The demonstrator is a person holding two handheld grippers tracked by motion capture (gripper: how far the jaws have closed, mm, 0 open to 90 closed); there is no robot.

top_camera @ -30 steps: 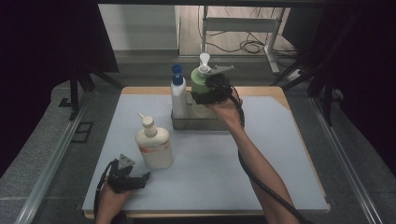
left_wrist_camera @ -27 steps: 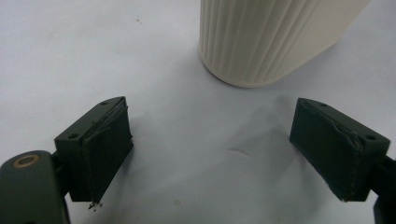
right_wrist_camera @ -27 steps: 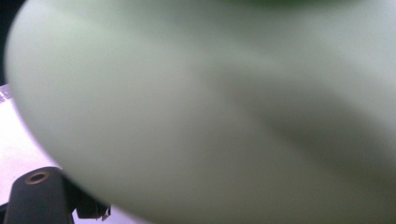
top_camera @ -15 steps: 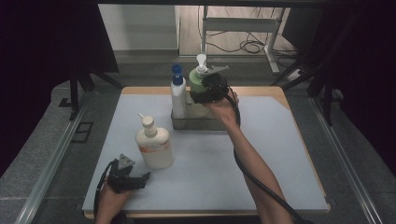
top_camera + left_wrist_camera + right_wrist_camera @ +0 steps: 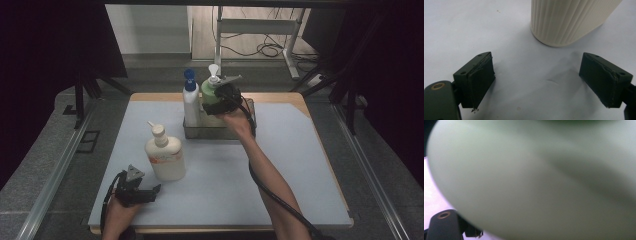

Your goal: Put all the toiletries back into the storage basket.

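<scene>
A green pump bottle [image 5: 211, 92] stands in a metal tray [image 5: 220, 131] near the tabletop's [image 5: 300, 165] far edge, clenched in the right tool [image 5: 222, 97], whose arm stretches forward. A blue-capped bottle [image 5: 190, 102] shares the tray. The left tool [image 5: 150, 192] rests released at the near-left corner, beside a cream pump bottle [image 5: 165, 156].

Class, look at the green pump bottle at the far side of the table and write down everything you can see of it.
The green pump bottle is pale green, smooth, plastic by its look, with a white pump head on top. It stands about upright in the grey tray at the table's far side, just right of a white bottle with a blue cap. The right gripper is clamped on its body from the near side; in the right gripper view its blurred green wall sits right against the camera. Its base is hidden by the tray wall.
</scene>
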